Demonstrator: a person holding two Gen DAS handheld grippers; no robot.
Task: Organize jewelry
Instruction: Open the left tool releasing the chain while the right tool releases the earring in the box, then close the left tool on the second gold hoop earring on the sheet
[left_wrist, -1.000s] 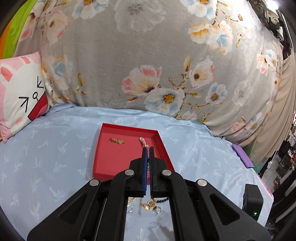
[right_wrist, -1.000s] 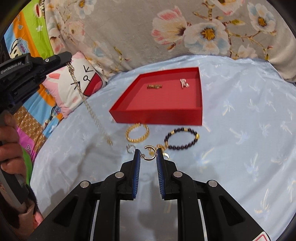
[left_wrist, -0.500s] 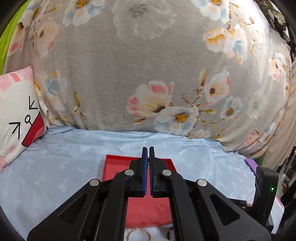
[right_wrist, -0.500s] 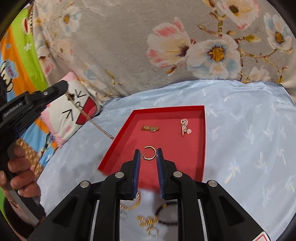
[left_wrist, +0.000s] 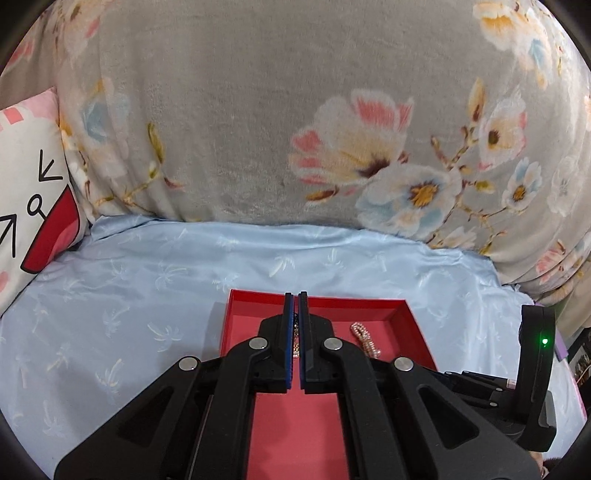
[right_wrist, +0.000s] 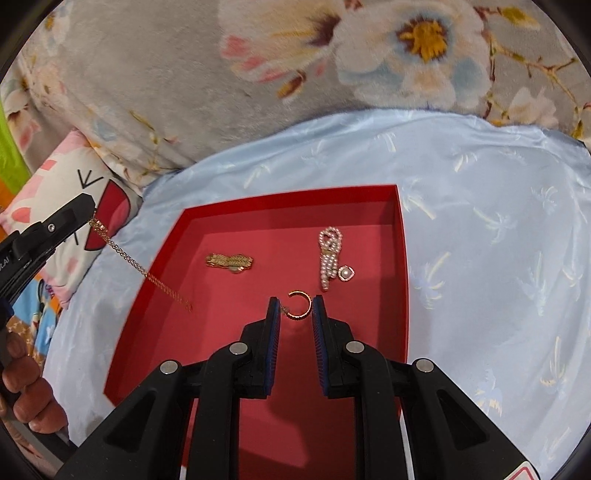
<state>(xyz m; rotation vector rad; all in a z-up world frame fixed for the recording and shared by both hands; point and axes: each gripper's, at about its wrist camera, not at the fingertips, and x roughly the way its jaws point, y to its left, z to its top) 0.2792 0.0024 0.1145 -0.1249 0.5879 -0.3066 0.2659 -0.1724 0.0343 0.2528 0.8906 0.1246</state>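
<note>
A red tray (right_wrist: 288, 194) lies on the pale blue sheet, and both grippers are over it. My right gripper (right_wrist: 295, 301) is shut on a small gold open ring (right_wrist: 308, 308), held just above the tray floor near the middle. My left gripper (left_wrist: 295, 295) is shut on a thin gold chain (left_wrist: 295, 341). In the right wrist view that chain (right_wrist: 147, 275) hangs slanting from the left gripper (right_wrist: 90, 210), its free end over the tray's left part. Inside the tray lie a gold bracelet piece (right_wrist: 229, 261), a pearl piece (right_wrist: 330, 258) and a small pearl stud (right_wrist: 346, 273).
A grey floral blanket (left_wrist: 258, 129) rises like a wall behind the tray. A pink cartoon pillow (left_wrist: 29, 177) leans at the left. A person's hand (right_wrist: 22, 391) grips the left tool. The right tool's housing with a green light (left_wrist: 543, 341) sits at the tray's right side.
Both grippers have moved forward from the loose jewellery on the sheet to over the red tray. The ring and the chain came along, and the loose pieces dropped out of view.
</note>
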